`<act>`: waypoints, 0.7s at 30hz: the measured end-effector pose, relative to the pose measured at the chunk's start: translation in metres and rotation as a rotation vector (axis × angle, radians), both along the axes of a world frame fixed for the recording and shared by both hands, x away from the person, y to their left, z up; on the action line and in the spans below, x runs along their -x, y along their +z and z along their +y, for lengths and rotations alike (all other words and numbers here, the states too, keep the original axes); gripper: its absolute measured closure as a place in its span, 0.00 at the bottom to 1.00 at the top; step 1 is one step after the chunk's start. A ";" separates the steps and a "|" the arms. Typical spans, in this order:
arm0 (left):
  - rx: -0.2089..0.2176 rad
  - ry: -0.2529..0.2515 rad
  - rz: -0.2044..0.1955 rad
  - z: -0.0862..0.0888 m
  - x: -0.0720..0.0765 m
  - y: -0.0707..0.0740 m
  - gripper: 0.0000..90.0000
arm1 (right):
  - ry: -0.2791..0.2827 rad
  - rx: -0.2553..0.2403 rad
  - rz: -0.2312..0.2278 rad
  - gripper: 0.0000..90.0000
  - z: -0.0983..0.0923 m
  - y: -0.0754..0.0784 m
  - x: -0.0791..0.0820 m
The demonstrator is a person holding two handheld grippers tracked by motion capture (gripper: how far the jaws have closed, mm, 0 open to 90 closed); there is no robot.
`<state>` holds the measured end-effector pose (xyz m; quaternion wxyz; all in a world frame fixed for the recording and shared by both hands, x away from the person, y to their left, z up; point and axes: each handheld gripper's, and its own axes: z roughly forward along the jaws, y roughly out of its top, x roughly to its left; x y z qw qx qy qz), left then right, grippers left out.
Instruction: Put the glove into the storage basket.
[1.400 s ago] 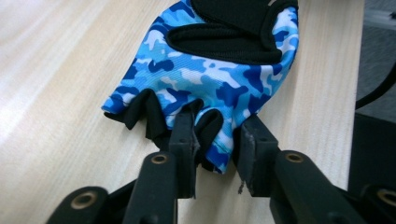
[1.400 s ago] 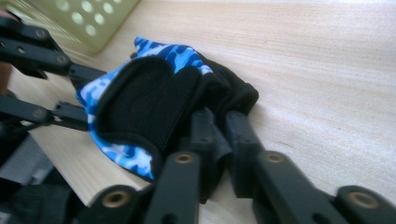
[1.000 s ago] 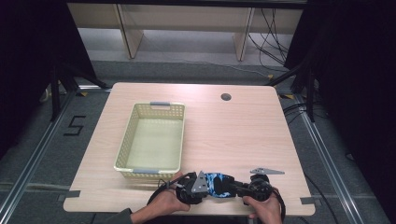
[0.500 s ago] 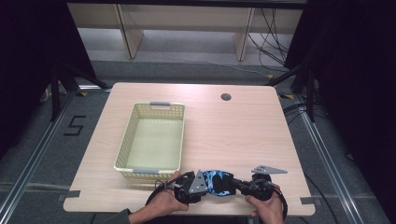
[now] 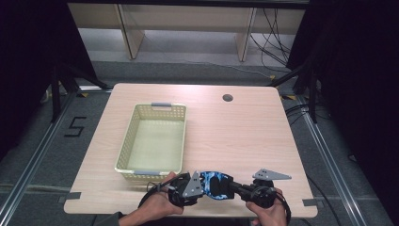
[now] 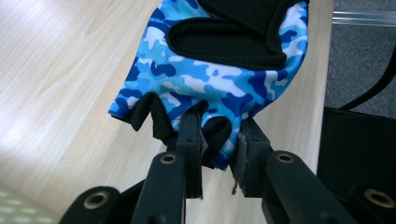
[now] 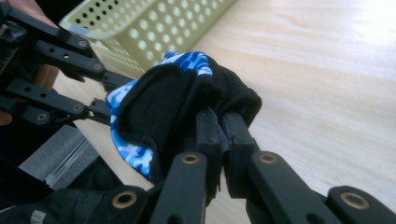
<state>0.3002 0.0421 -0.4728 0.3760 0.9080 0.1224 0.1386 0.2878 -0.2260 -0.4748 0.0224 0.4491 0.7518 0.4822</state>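
Near the table's (image 5: 244,136) front edge, both grippers, left (image 6: 217,140) and right (image 7: 219,123), pinched the blue camouflage fingerless glove (image 5: 214,184); the yellow basket (image 5: 123,146) was empty, likely awaiting it.

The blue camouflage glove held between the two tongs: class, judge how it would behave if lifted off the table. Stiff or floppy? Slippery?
The glove is probably floppy: its cloth bunches and folds where the right tongs pinch it. It looks light, a thin fabric with black padding. It seems unlikely to slip, since the left tongs also pinch its finger end, over the table.
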 end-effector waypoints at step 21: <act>-0.008 0.024 -0.038 0.033 -0.006 0.048 0.83 | 0.061 -0.032 0.001 0.97 0.028 0.040 -0.008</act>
